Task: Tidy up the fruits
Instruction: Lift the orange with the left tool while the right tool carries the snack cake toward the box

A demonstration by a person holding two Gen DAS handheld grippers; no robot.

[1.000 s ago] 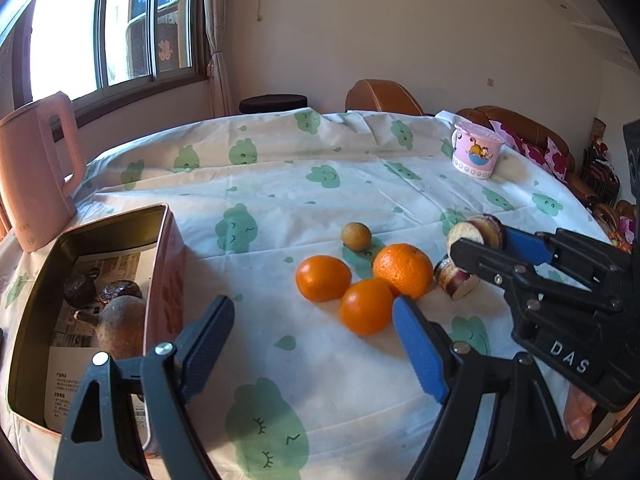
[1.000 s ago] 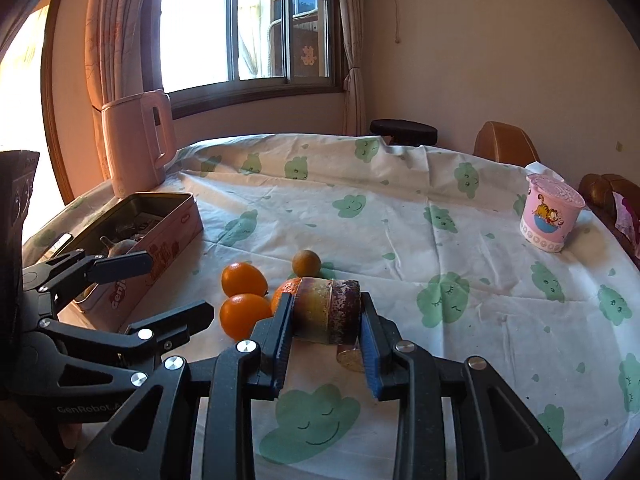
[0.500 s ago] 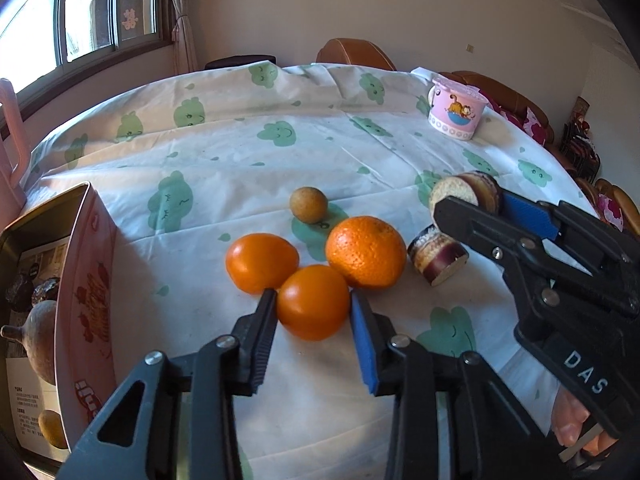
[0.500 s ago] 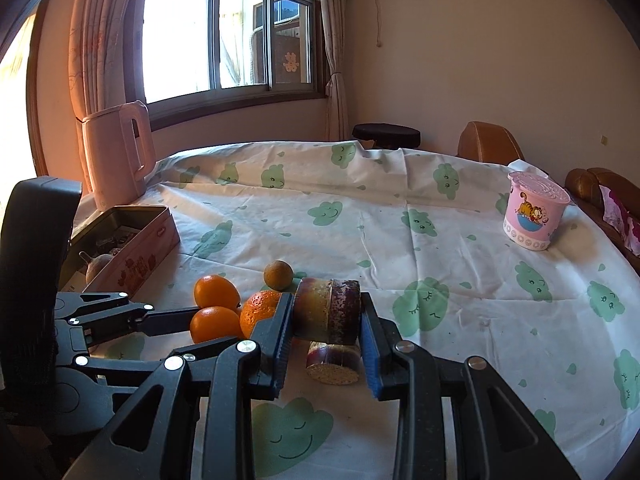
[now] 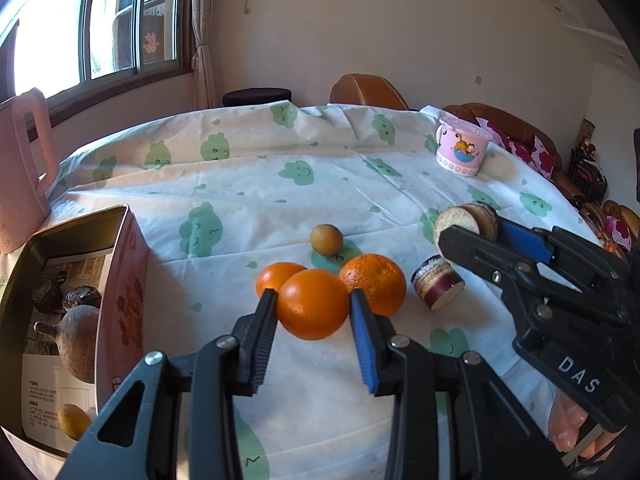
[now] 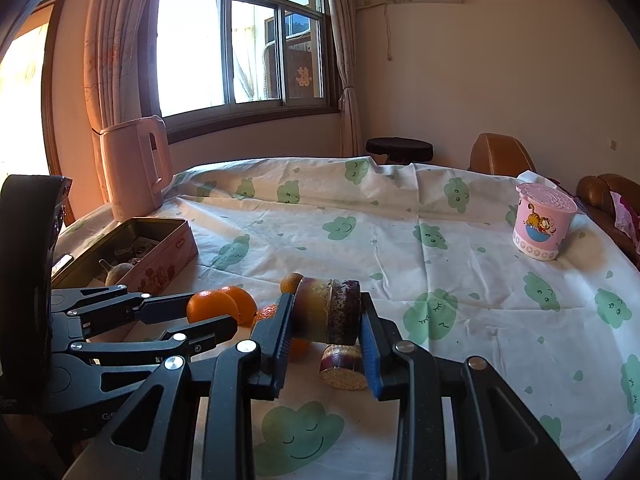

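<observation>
My left gripper (image 5: 313,312) is clamped across the sides of a round orange (image 5: 313,303), which looks raised clear of the tablecloth (image 5: 248,184) so it can travel to the tin box (image 5: 120,280) at the table's left edge, where a pear-shaped fruit (image 5: 78,342) already lies; my right gripper (image 6: 326,318) pinches a sugarcane segment (image 6: 327,309) by its two cut ends, held above the cloth. Just behind the held orange sit two more oranges (image 5: 374,282), then a small round brown fruit (image 5: 326,239); a second sugarcane piece (image 5: 437,282) lies right of them, under the right gripper.
</observation>
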